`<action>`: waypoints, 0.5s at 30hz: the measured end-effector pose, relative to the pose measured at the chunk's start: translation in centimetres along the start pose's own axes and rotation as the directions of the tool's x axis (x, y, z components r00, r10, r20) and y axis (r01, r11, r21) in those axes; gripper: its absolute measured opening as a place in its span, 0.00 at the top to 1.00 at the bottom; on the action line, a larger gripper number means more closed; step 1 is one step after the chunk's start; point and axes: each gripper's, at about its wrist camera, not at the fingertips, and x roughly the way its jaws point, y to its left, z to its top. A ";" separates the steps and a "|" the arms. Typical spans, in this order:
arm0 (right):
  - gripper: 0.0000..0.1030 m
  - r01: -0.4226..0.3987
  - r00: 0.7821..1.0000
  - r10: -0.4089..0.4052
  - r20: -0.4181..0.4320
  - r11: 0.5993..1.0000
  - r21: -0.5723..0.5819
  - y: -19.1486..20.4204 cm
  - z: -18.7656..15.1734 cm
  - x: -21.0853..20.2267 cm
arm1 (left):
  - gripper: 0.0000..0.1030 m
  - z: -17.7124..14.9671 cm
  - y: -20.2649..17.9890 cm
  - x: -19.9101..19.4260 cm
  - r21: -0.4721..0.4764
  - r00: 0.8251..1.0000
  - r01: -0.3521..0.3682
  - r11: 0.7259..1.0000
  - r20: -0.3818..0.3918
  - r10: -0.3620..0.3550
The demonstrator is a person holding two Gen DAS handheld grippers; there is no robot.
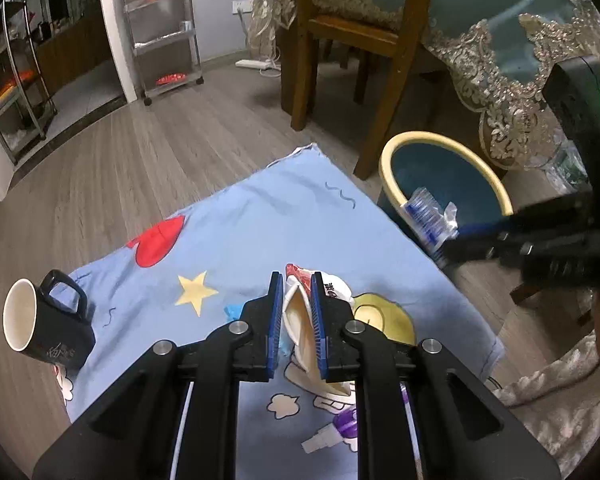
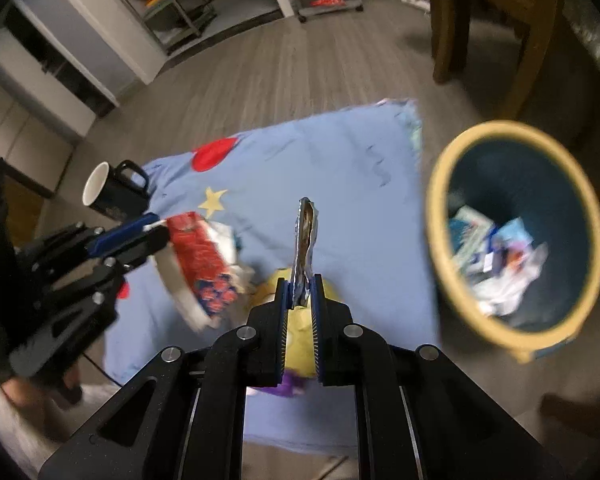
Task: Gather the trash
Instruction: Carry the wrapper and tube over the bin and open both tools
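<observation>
A: The left gripper [image 1: 296, 312] is closed on a flattened paper cup [image 1: 300, 320] with red print, and it holds the cup above the blue cartoon blanket [image 1: 260, 216]. The right gripper [image 2: 300, 300] is also closed, on a thin foil wrapper [image 2: 306, 248] that stands up between its pads.

B: And the trash bin [image 2: 436, 208]?

A: It stands on the floor just beside the right edge of the blanket, with wrappers already inside. I think the right one should go first, because it is nearer to the bin.

B: What to be careful about?

A: Bring each piece fully over the yellow rim before opening. The wrapper is light and can drift out. Leave the black mug [image 1: 48, 320] where it is.
</observation>
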 end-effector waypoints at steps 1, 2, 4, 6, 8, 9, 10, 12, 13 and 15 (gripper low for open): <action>0.88 0.007 1.000 -0.008 0.013 1.000 0.007 -0.8 0.2 -0.4 | 0.87 0.0 -0.1 -0.1 0.001 1.000 -0.001 1.000 0.004 0.000; 0.88 0.011 0.999 -0.011 0.030 1.000 0.026 -1.8 0.1 -0.8 | 0.87 0.1 -0.3 -0.2 0.002 1.000 -0.004 1.000 0.007 0.004; 0.88 -0.006 0.999 0.001 0.053 0.996 0.093 -4.2 0.1 -0.8 | 0.87 0.3 -0.5 -0.3 -0.002 1.000 -0.003 1.000 0.013 0.003; 0.88 -0.020 0.998 0.011 0.059 0.987 0.159 -6.4 0.5 -0.6 | 0.87 0.6 -1.1 -0.4 -0.002 1.000 0.000 1.000 0.023 0.000; 0.88 0.008 0.997 -0.021 0.072 0.984 0.178 -8.0 1.2 -0.7 | 0.87 1.1 -2.0 -0.5 0.012 0.999 0.006 1.000 0.036 -0.006; 0.88 0.032 0.996 -0.048 0.079 0.982 0.187 -9.1 1.6 -0.8 | 0.87 1.4 -2.5 -0.4 0.015 0.999 0.016 1.000 0.041 -0.016; 0.88 0.036 0.995 -0.054 0.082 0.978 0.208 -10.1 1.8 -0.9 | 0.87 1.6 -3.0 -0.3 0.015 0.999 0.022 1.000 0.045 -0.022; 0.88 0.029 0.995 -0.054 0.081 0.959 0.283 -13.0 1.9 -0.8 | 0.87 2.2 -4.3 0.2 0.026 0.998 0.042 0.999 0.045 -0.043; 0.88 0.034 0.995 -0.061 0.079 0.950 0.310 -13.9 1.8 -0.8 | 0.87 2.8 -5.4 0.7 0.047 0.998 0.049 0.998 0.041 -0.051; 0.88 0.036 0.994 -0.069 0.081 0.933 0.358 -15.8 1.5 -0.9 | 0.87 3.9 -7.4 1.6 0.090 0.997 0.054 0.995 0.042 -0.057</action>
